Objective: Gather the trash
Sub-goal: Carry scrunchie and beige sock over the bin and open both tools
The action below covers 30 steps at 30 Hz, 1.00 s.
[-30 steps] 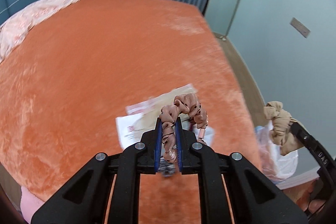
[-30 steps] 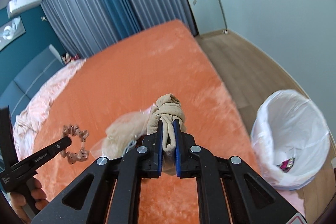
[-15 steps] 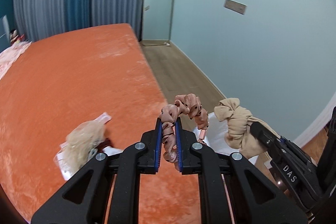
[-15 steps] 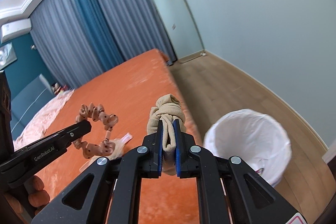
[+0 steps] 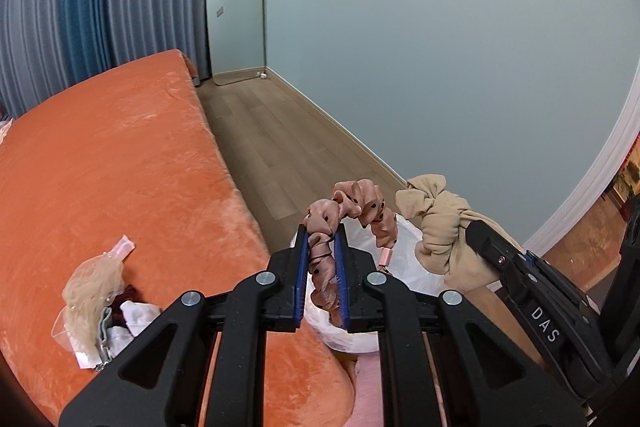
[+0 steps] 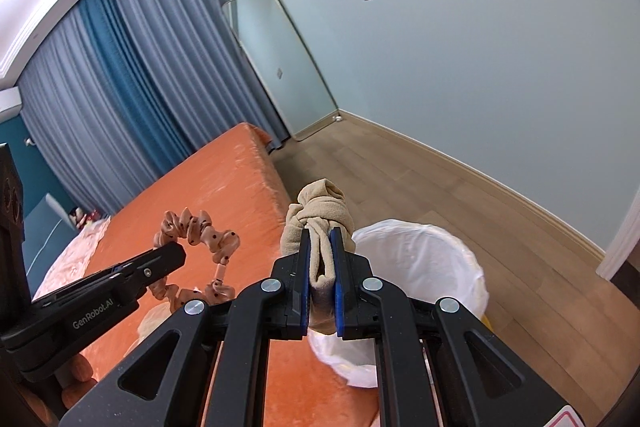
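Both hands are carrying their pickings off the bed toward the bin, so the step in hand looks like the delivery leg of collecting trash. The left gripper [image 5: 322, 267] has its jaws pinched on a dusty-pink scrunchie [image 5: 352, 207], a ruffled satin loop with dark dots and a small pink tag, which hangs in the air just in front of the bin's near rim. The right gripper [image 6: 322, 277] has its jaws pressed on a knotted beige stocking [image 6: 320, 215], a soft matte knit bunched into a lump, held over the bed's edge just beside the trash bin [image 6: 432, 267]. The bin stands on the wood-plank floor [image 6: 460, 195] against the side of the bed; it is round, lined with a thin crinkled white plastic bag, and its inside is mostly hidden by the grippers. The bed [image 5: 120, 167] wears a plush orange velvet cover with a brushed nap. More litter lies on it: a clear plastic packet of pale fluffy stuff [image 5: 90, 291] and some white crumpled scraps [image 5: 132, 315] beside it. The next move probably calls for bringing each bundle squarely over the bin mouth before parting the jaws, since limp fabric could catch on the rim or the pads.
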Tool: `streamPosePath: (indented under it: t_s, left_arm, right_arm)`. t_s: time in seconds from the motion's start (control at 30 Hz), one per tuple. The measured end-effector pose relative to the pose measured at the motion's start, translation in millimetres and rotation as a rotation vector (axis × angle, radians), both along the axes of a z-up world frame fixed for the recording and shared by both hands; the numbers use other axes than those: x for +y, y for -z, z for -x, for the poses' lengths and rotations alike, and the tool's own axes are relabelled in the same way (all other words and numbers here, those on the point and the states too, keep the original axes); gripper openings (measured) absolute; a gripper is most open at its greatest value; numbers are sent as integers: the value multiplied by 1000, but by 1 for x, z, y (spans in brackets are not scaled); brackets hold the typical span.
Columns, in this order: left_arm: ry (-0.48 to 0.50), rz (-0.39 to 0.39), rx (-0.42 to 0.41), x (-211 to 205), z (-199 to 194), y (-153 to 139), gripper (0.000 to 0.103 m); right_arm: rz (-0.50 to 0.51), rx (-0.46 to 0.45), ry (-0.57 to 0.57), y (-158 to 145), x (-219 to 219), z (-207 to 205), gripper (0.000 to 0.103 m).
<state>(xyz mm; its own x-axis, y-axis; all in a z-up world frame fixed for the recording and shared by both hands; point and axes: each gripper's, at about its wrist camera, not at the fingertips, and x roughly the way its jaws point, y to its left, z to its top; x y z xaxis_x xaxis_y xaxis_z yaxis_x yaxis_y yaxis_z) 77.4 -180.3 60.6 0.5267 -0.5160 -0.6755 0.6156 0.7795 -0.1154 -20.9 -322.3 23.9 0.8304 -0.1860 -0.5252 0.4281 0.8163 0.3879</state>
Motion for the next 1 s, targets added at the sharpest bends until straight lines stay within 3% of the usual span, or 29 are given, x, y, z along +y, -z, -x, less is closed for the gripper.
streamPosePath:
  t_s: [0.57,0.6,0.73,0.8,0.83,0.87,1.0]
  left_arm:
    - [75,-32,29,-54,-7,26,17]
    - [75,-27,34,-57,-10,28,19]
    - [22,-19,15,-56,-14,26,57]
    - [0,-17,0,-52,-14,23,66]
    - [-12,-19,-6,-48,-14,23,68]
    - [-18,-21,-8,-47,-14,22,68]
    - [-46,-25,-6,-32,-13,22,68]
  right_arm:
    - [-40,24,45,22,-27,-1,9]
    - [-43,27,44,23,-28,-4,9]
    - [-34,38,44,25,-25,-11,17]
    - [-17,48,36,24,-22,-12,26]
    - [-3,51,38,23,-19,-12,35]
    - [12,51,39,21,-15,-11,38]
    - [27,61,23,18,-6,-8,42]
